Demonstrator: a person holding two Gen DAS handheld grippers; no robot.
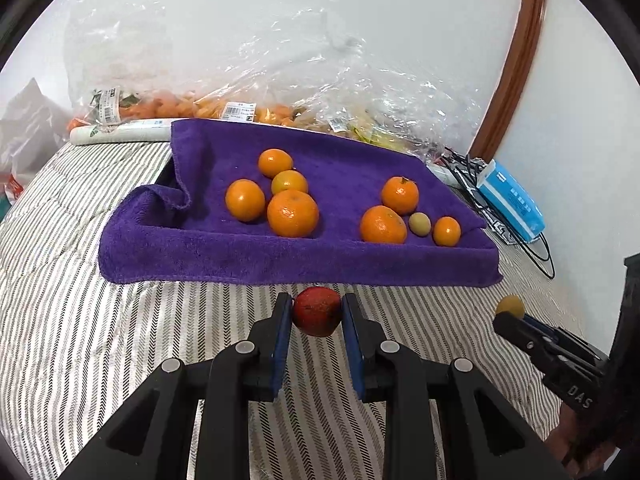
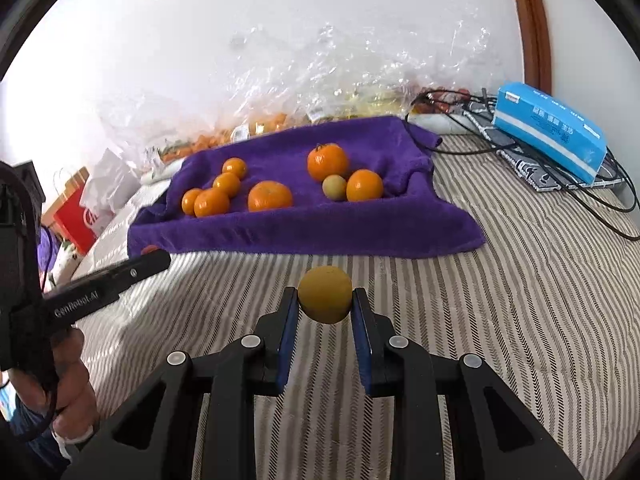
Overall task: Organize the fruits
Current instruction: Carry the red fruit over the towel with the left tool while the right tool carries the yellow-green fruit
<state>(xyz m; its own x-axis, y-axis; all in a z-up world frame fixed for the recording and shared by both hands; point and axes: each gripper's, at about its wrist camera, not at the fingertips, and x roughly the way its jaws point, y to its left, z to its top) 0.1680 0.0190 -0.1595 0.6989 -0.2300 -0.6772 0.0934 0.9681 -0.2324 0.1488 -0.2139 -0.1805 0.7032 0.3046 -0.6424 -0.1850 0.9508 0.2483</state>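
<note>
Gripping a small red fruit (image 1: 317, 312) between its blue pads, the left gripper (image 1: 316, 314) hangs above the striped bedcover (image 1: 80, 320), just short of the near edge of the purple towel (image 1: 240, 256); its jaws are drawn in tight on the fruit's two sides. The right gripper (image 2: 325, 300) is likewise closed on a round yellow fruit (image 2: 325, 294), held clear of the bedcover in front of the same towel. On the towel lie two clusters: four oranges (image 1: 292, 212) touching one another toward the left, and, apart from them to the right, three more oranges (image 1: 383, 225) with a small pale green-yellow fruit (image 1: 419, 224) nestled between them. Behind the towel, against the white wall, sit clear plastic bags (image 1: 280, 92) holding more orange and yellow fruit. A blue tissue pack (image 2: 550, 130) rests on a tangle of black cables (image 2: 600, 196) to the right. A person's hand (image 2: 74, 384) shows on the left gripper's handle in the right wrist view.
</note>
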